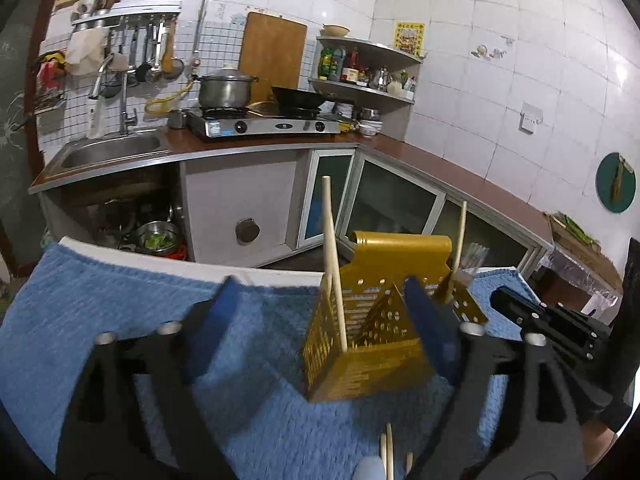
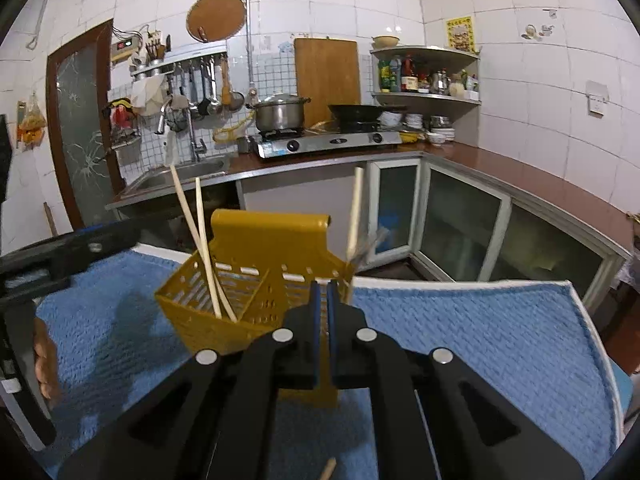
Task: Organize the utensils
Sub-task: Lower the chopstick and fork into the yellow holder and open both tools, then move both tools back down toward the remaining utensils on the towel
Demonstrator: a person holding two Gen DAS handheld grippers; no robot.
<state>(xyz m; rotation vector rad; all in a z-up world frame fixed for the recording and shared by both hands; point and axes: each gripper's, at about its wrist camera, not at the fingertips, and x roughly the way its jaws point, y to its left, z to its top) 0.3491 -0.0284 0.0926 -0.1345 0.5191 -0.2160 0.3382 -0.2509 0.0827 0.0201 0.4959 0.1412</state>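
Note:
A golden perforated utensil holder (image 1: 360, 344) (image 2: 256, 292) stands on a blue towel (image 1: 120, 304) (image 2: 460, 340). My left gripper (image 1: 320, 296) is open wide, with the holder between its jaws and close to the right pad (image 1: 424, 320); the left pad is well clear of it. Wooden chopsticks (image 1: 334, 264) (image 2: 200, 240) lean in the holder's left section. Another chopstick (image 2: 354, 216), blurred, stands upright at its right end. My right gripper (image 2: 322, 286) is shut just in front of the holder, and I see nothing between its pads. More chopsticks (image 1: 387, 456) lie on the towel below.
The towel covers a white table (image 1: 256, 270) facing a kitchen counter (image 2: 520, 176). On the counter are a sink (image 1: 112, 148), a gas stove (image 1: 264, 124), a pot and a wok. Cabinets with glass doors (image 2: 460, 224) stand below. A hand (image 2: 44, 360) holds the left gripper.

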